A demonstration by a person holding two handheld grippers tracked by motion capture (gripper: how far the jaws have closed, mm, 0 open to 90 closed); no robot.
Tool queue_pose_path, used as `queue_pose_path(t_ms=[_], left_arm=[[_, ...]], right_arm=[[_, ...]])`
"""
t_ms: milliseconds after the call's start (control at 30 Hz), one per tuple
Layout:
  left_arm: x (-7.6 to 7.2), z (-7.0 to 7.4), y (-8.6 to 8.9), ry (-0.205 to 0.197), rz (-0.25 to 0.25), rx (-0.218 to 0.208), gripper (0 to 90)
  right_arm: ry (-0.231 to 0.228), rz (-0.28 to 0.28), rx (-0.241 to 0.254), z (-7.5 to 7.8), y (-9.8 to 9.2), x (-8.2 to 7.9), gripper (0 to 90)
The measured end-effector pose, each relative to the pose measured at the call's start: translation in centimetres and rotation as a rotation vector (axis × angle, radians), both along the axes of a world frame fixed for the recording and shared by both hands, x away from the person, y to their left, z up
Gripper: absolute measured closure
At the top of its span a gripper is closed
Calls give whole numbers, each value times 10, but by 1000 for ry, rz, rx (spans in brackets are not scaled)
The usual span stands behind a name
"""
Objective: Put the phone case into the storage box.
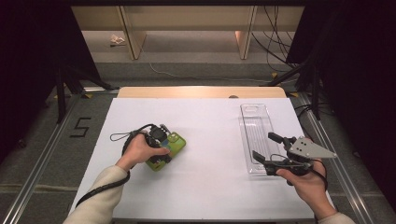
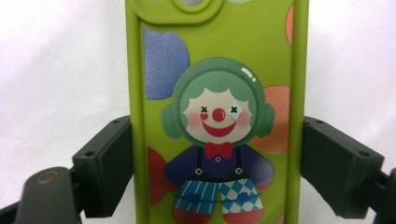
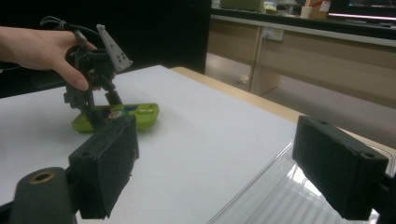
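Our left claw stands over the green phone case, jaws spread to either side of it: in the left gripper view the left jaw looks to sit against the case's long edge while a sliver of white table shows between the right jaw and the other edge, so we judge it not yet gripped. The case lies flat at the near left of the table, clown print up, its long axis running straight away from the claw toward the camera cut-out at the far end, and the jaws bracket its narrow width, which is the relation a closing grip would turn on. Well apart, at the right, our right claw hangs open and empty by the near end of the clear plastic tray, whose length runs near to far.
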State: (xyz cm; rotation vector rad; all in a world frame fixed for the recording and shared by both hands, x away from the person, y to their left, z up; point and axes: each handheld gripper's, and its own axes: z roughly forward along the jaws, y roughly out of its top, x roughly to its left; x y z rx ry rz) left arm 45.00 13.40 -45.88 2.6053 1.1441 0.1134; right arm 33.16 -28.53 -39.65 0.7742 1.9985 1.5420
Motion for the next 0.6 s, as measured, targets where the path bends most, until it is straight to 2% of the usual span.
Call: queue_pose_path(t_ms=[133,167,400,600], left_arm=[[-2,4,1,-26,6,-29,161],[-3,6,1,-43,8,-48,161],[-7,10,3,-96,20,-77,161],[-12,15,3,-144,25,-125,161]], right_arm=[[-2,-1,0,0,0,0,156],[-1,-1,0,0,0,0,156],[0,-3,-3,0,0,0,155],[-2,-4,-5,0,0,0,155]])
